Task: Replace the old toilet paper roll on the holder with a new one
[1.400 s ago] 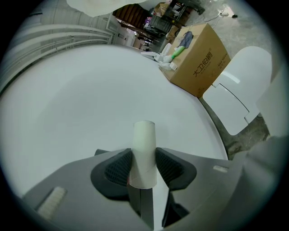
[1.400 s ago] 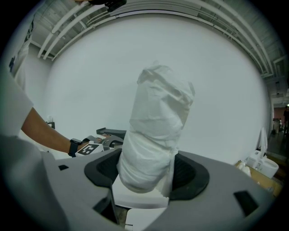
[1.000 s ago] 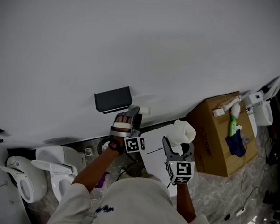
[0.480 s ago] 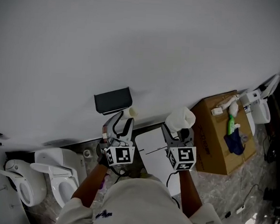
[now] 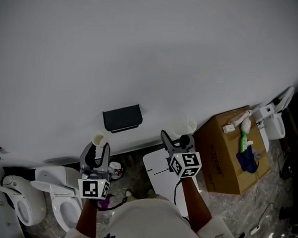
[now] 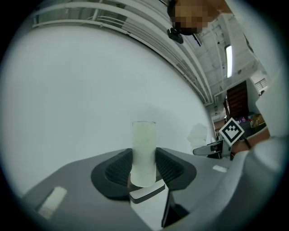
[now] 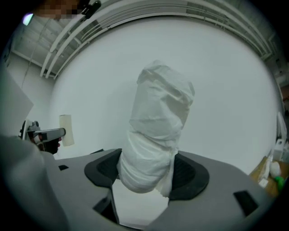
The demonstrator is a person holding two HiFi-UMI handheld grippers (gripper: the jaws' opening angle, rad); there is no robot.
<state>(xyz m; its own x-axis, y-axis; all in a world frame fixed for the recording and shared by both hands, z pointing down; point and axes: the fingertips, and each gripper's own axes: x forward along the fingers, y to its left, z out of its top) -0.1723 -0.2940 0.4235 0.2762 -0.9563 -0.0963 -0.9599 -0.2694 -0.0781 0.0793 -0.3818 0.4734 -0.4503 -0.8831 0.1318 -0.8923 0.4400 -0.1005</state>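
The black holder (image 5: 122, 118) hangs on the white wall with nothing on it. Below and left of it, my left gripper (image 5: 97, 148) is shut on the old bare cardboard tube (image 5: 98, 139), which stands upright between the pads (image 6: 168, 166); the tube (image 6: 143, 153) fills the middle of the left gripper view. My right gripper (image 5: 177, 139) is shut on the new white paper roll (image 5: 184, 126), just right of the holder. That roll (image 7: 156, 131) sticks up between the jaws of my right gripper (image 7: 146, 173). The left gripper (image 7: 45, 134) and the tube (image 7: 66, 130) show at the left edge there.
Two white toilets (image 5: 21, 196) (image 5: 64, 189) stand on the floor at lower left. A cardboard box (image 5: 227, 151) with a green bottle (image 5: 247, 142) and a blue cloth (image 5: 250, 157) stands right. A white board (image 5: 158, 167) lies on the floor between my arms.
My left gripper has pulled down and left from the holder with the tube and rolled upright. My right gripper has carried the new roll leftward and closer to the wall.
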